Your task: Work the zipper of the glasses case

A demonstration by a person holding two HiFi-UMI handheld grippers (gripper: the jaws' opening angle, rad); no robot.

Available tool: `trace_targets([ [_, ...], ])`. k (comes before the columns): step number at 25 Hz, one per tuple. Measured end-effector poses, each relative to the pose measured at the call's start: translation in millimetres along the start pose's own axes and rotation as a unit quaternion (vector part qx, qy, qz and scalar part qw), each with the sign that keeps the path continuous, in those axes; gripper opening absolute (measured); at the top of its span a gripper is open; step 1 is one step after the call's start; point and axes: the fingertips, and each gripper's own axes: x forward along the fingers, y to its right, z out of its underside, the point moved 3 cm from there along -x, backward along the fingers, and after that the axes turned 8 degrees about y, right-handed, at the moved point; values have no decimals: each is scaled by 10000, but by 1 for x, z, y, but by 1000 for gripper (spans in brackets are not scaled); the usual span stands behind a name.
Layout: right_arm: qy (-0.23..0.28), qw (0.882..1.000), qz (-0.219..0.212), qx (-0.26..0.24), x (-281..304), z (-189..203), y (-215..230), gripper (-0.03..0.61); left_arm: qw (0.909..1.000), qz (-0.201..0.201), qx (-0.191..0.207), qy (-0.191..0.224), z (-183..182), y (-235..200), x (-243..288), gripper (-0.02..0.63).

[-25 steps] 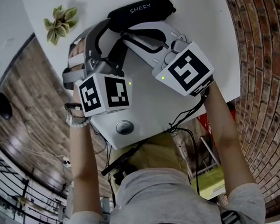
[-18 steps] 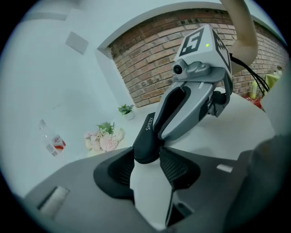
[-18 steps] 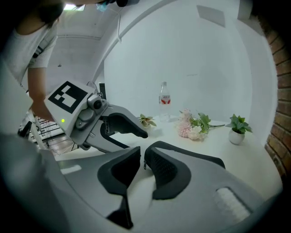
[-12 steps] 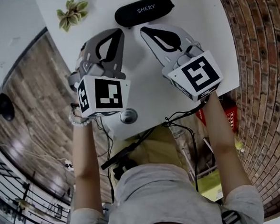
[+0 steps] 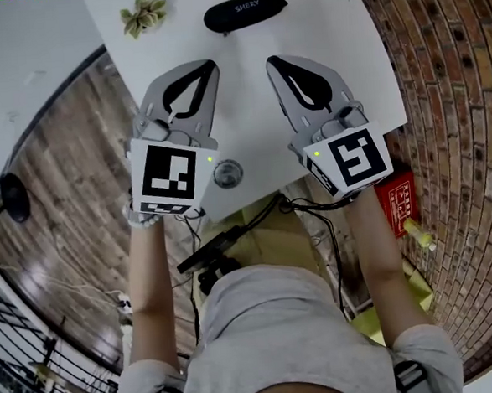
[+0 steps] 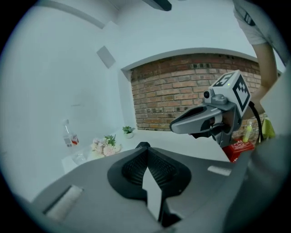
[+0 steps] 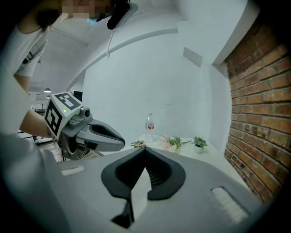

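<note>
Hands raised over the white bench (image 5: 335, 34), we hold both tools empty. The fingers (image 6: 129, 172) of the left gripper (image 5: 210, 66) have just been closing, with nothing between them, and those of the right gripper (image 5: 272, 62) are pressed together too. The black glasses case (image 5: 245, 9) lies at the bench's far end, well apart, apparently closed, its contents hidden. Our worry is that reaching in with closed fingers could push the light case away instead of catching its zipper pull.

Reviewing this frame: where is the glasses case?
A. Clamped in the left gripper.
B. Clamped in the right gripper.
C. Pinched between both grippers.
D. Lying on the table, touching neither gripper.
D: the glasses case lies on the table beyond the left gripper and right gripper, both shut and empty.
</note>
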Motion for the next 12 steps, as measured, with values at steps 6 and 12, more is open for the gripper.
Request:
trace_targets([
  [6, 206, 9997, 93, -126, -33, -23, -28, 2, 9998, 79, 29, 196, -22, 20, -40, 12],
  [12, 441, 9987, 251, -10, -63, -38, -51, 2, 9991, 6, 57, 420, -44, 40, -79, 12],
])
